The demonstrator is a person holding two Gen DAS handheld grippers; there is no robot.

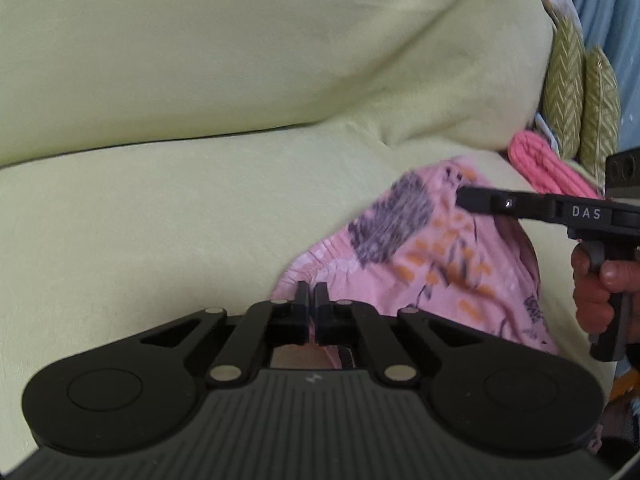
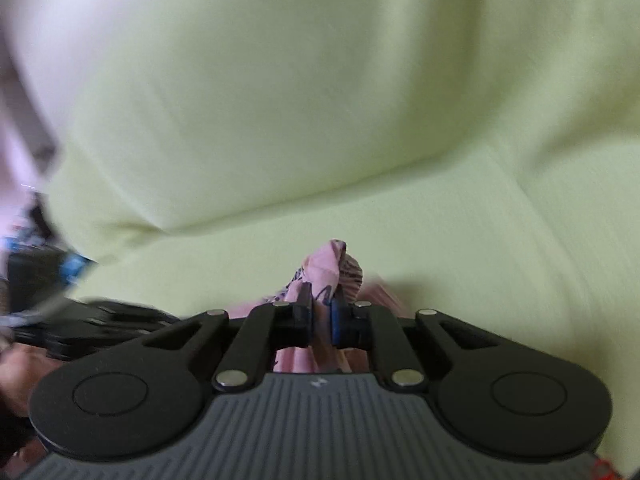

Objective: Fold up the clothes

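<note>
Pink garment (image 2: 320, 272) bunched between right claw (image 2: 321, 312) pads.

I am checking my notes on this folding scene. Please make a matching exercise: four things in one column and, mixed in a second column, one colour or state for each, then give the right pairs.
Things:
1. sofa cover
2. printed garment
3. knitted item
4. right gripper

Colour or state:
A. coral pink, ribbed, lying by the patterned cushions
B. fingers closed on a bunch of fabric
C. plain pale yellow-green
D. light pink with purple and orange marks

Pairs: 1-C, 2-D, 3-A, 4-B
</note>
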